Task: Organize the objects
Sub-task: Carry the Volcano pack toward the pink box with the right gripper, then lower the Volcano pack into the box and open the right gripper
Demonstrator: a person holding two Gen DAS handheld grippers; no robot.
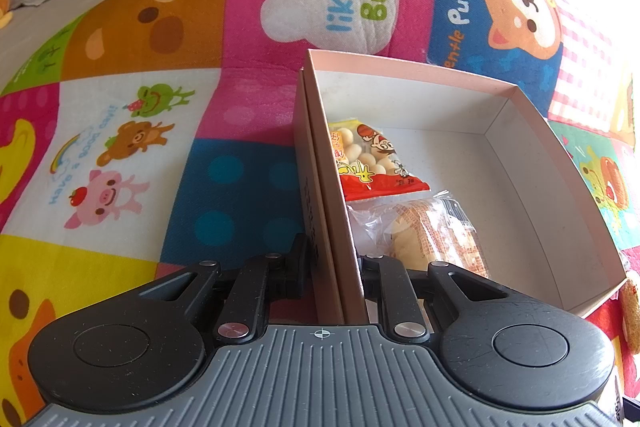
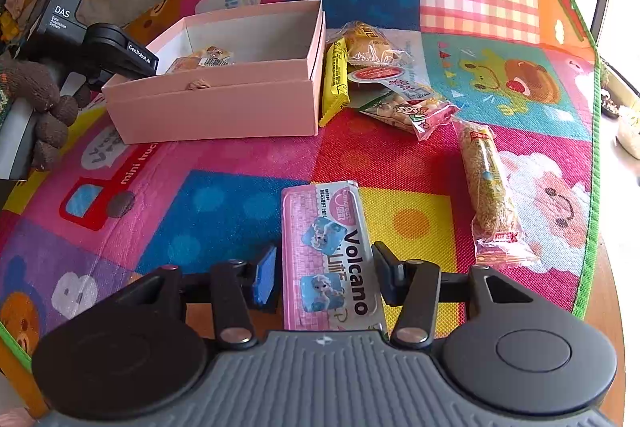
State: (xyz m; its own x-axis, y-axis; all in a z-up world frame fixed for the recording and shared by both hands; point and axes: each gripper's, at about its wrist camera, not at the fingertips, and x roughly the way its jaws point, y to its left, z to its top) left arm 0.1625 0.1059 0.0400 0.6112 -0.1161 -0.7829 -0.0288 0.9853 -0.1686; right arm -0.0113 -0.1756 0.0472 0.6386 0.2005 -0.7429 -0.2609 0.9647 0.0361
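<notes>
A pink cardboard box stands open on the colourful play mat. Inside it lie a red peanut packet and a clear wafer packet. My left gripper is shut on the box's near wall, one finger outside and one inside. In the right wrist view the same box sits at the back left. A flat pink "Volcano" packet lies lengthwise between the fingers of my right gripper, whose pads press on its long edges.
Loose snacks lie right of the box: a yellow bar, a clear bun packet, a pink puffs packet and a long sesame bar. The mat's green edge runs down the right. A brown knitted toy sits at left.
</notes>
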